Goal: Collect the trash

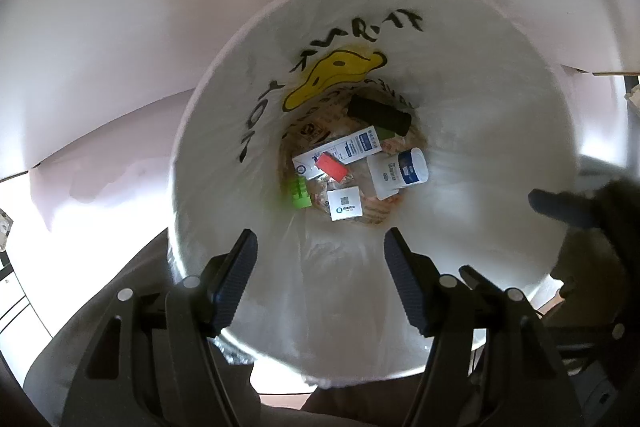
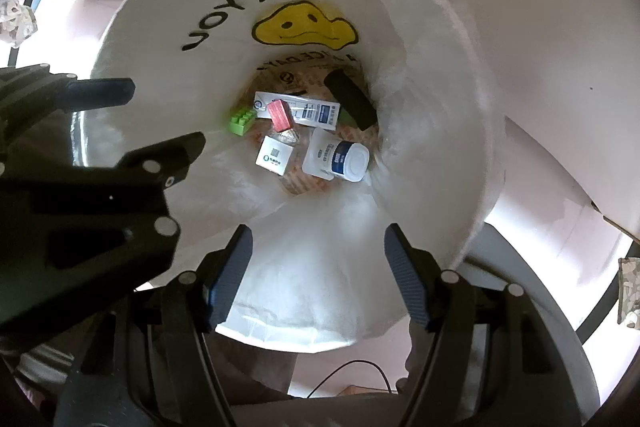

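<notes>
I hold both tongs nose-down over the mouth of the white trash bag [image 1: 460, 131]. My left gripper [image 1: 320, 281] has its jaws apart with nothing between them, and my right gripper [image 2: 318, 273] is the same. The trash lies at the bottom of the bag: a black cylinder [image 1: 379, 114], a long white box [image 1: 340, 153], a red block [image 1: 332, 166], a green brick [image 1: 299, 191], a small white box [image 1: 345, 203] and a white bottle [image 1: 400, 173]. My judgement: the 2 tools sit close, so they could knock together, or a fingertip could snag the thin bag wall and collapse the opening.
</notes>
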`<action>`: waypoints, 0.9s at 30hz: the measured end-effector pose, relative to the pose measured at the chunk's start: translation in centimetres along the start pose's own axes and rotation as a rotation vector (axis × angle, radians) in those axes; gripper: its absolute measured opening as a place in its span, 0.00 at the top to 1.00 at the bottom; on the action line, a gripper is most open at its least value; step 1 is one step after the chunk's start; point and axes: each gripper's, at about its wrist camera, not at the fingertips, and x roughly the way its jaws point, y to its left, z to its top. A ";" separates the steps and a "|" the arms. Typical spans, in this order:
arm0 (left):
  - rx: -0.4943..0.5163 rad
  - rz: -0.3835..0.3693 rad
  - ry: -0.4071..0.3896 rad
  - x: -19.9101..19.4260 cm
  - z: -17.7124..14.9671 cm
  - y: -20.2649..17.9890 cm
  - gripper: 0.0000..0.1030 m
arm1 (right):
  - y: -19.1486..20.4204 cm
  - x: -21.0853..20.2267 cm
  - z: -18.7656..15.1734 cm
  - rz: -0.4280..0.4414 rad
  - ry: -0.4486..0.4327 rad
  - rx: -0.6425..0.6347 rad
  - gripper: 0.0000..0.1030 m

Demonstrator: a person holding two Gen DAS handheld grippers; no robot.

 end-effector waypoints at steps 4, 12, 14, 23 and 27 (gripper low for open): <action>-0.008 -0.018 -0.026 -1.3 -1.3 0.2 0.34 | 0.5 -1.3 -1.1 -0.017 -0.020 -0.013 0.33; -0.011 -0.040 -0.157 -6.9 -4.2 0.7 0.34 | 1.4 -6.3 -4.1 -0.057 -0.133 -0.029 0.33; -0.014 -0.034 -0.203 -8.4 -4.8 0.9 0.34 | 1.7 -8.3 -5.0 -0.068 -0.180 -0.034 0.33; -0.012 0.008 -0.488 -18.5 -9.6 1.1 0.34 | 2.7 -17.5 -9.7 -0.098 -0.409 -0.040 0.33; -0.020 0.036 -0.609 -22.7 -12.2 1.1 0.29 | 3.1 -21.4 -12.2 -0.118 -0.505 -0.047 0.33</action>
